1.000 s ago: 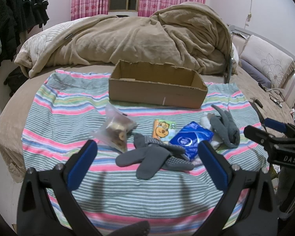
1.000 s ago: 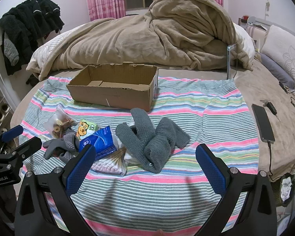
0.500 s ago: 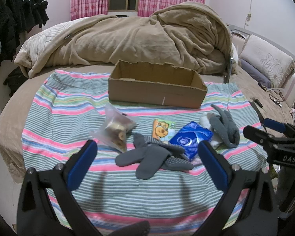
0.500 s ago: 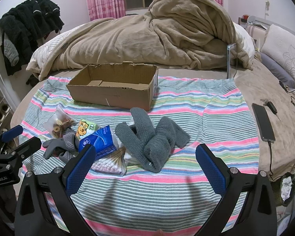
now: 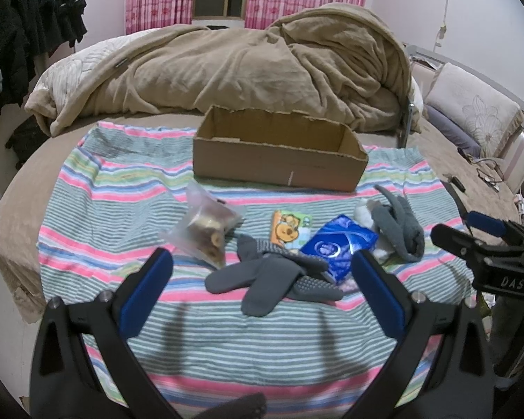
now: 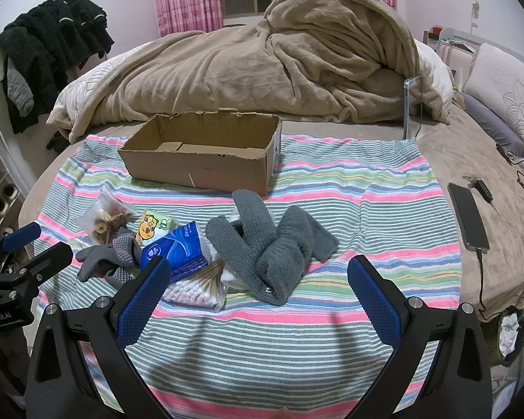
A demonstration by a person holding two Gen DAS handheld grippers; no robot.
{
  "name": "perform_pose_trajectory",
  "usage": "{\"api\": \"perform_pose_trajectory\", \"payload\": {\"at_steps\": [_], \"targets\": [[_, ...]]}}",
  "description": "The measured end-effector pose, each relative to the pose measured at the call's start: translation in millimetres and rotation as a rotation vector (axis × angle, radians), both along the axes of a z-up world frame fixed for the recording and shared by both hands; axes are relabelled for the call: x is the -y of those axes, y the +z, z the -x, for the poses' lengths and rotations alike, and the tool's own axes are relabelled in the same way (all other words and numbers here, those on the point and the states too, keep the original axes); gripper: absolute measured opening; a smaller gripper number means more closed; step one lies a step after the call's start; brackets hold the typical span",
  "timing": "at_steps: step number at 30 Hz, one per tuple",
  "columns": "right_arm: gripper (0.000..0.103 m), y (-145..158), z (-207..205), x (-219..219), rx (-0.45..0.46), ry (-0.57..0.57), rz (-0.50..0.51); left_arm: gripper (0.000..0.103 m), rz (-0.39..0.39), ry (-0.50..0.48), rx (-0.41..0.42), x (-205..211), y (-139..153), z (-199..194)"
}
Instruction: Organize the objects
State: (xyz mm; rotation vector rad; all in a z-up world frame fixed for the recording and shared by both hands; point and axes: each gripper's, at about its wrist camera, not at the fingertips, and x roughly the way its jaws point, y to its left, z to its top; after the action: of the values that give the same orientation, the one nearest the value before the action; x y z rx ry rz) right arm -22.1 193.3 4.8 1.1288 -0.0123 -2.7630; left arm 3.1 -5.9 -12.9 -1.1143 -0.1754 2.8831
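left tool [image 5: 262, 272] wide open, empty | right tool [image 6: 258, 274] wide open, empty

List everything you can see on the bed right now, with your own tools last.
cardboard box: 1, brown, open, far end of the striped cloth
snack bag: 1, clear, left of the pile
cartoon packet: 1, orange and green, before the box
tissue pack: 1, blue, mid pile
grip gloves: grey pair, nearest the left tool
knit gloves: grey pair, right of the pile
cotton swabs: 1 bag, white, beside the tissue pack
blanket: 1, tan, heaped behind the box
phone: 1, dark, right edge, cable attached
left tool: open, empty
right tool: open, empty
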Motion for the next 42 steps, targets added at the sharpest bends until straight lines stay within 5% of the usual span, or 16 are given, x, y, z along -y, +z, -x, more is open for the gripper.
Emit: {"api": "perform_pose_trajectory", "payload": {"at_steps": [20,33,42], "targets": [[0.103,-1.1,2.1,-0.3,0.003,0.001,-0.011,0.103,-0.01,-0.017,0.005,7.1,0.9,4.9],[0.103,-23.4,40.5,-17.0,0.073,-0.029,-0.004,0.102,0.053,-0.029,0.069,36.1,-27.5,64.7],[0.076,-54.6,59.7,-22.0,0.157,-0.015,0.036,0.082,0.08,-0.069,0.166,48.9,-67.8,102.9]]}}
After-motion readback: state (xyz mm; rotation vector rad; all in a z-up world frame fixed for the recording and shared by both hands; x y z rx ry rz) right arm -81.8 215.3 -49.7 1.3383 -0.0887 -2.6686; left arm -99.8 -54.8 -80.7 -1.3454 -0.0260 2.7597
